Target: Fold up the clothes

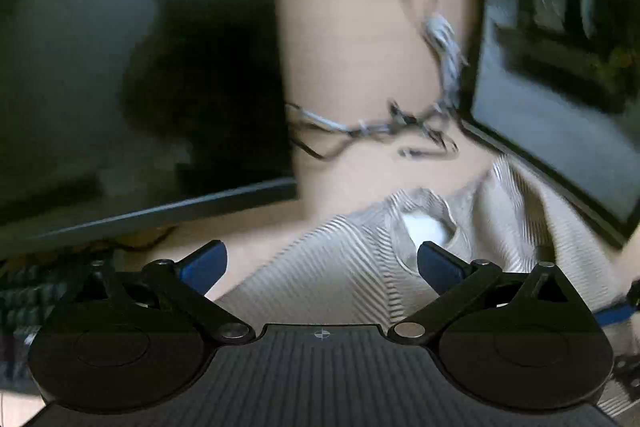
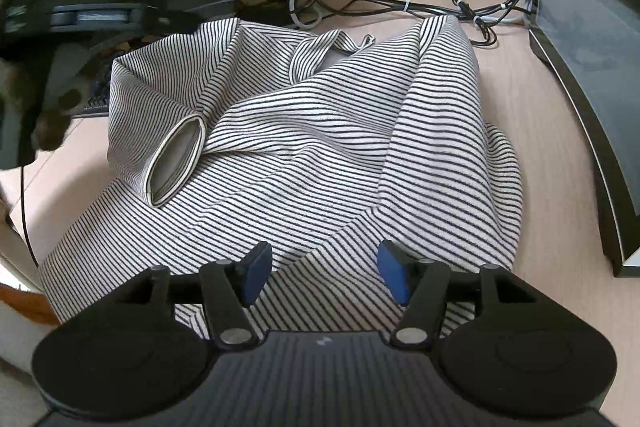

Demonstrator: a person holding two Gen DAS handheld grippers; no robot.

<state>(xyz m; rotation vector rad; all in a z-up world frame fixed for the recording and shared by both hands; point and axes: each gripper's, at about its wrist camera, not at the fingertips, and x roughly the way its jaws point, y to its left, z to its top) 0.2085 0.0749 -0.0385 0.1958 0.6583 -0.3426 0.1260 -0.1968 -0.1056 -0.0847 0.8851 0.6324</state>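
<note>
A white shirt with thin black stripes [image 2: 320,131] lies rumpled on the light wooden desk [image 2: 532,131]. One sleeve opening [image 2: 176,163] faces left, and the neckline [image 2: 320,55] is at the far side. My right gripper [image 2: 324,273] hovers open just above the shirt's near hem, with nothing between its blue pads. The left wrist view is blurred. It shows the same shirt [image 1: 352,267] low and to the right, with its collar [image 1: 424,227] ahead of my left gripper [image 1: 320,267], which is open and empty.
A tangle of black and white cables [image 2: 384,3] lies behind the shirt. A dark monitor [image 2: 592,75] stands at the right, and another dark screen [image 1: 132,75] at the left. A keyboard [image 1: 28,303] sits near the left edge.
</note>
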